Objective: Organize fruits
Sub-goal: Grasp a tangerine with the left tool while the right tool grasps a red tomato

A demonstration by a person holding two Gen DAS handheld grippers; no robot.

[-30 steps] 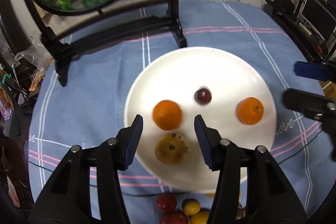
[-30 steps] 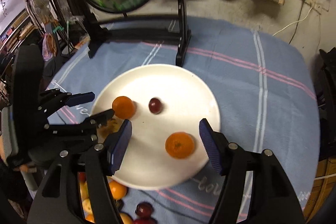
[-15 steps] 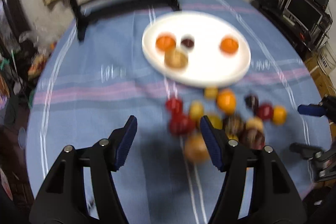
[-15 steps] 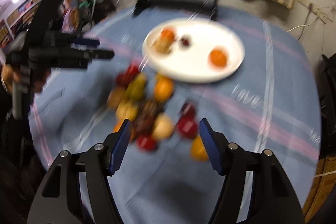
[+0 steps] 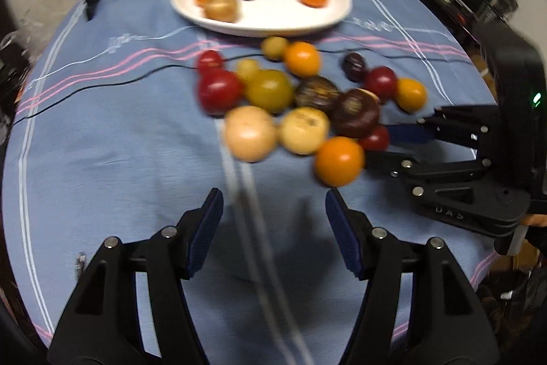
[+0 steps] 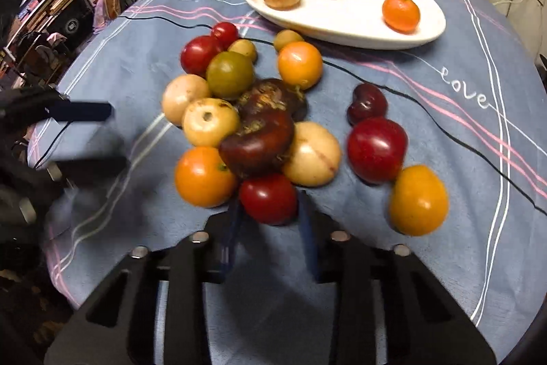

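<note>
Ahead of the spread, empty left gripper (image 5: 273, 221), a fruit pile (image 5: 294, 98) blocks the white plate (image 5: 263, 23). From the right wrist, the right gripper (image 6: 270, 211) brackets a red tomato (image 6: 268, 198); contact is unclear. Its long axis cannot be told.

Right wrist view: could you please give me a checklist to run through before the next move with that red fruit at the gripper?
1. Red fruit sits between the right gripper's fingers: ok.
2. Firm hold on it: cannot tell, the fingers are blurred.
3. Neighbours clear of it: not ok; the dark fruit and an orange fruit crowd it.
4. Plate has bare room between its four fruits: ok.
5. Left gripper open, empty and short of the pile: ok.
</note>
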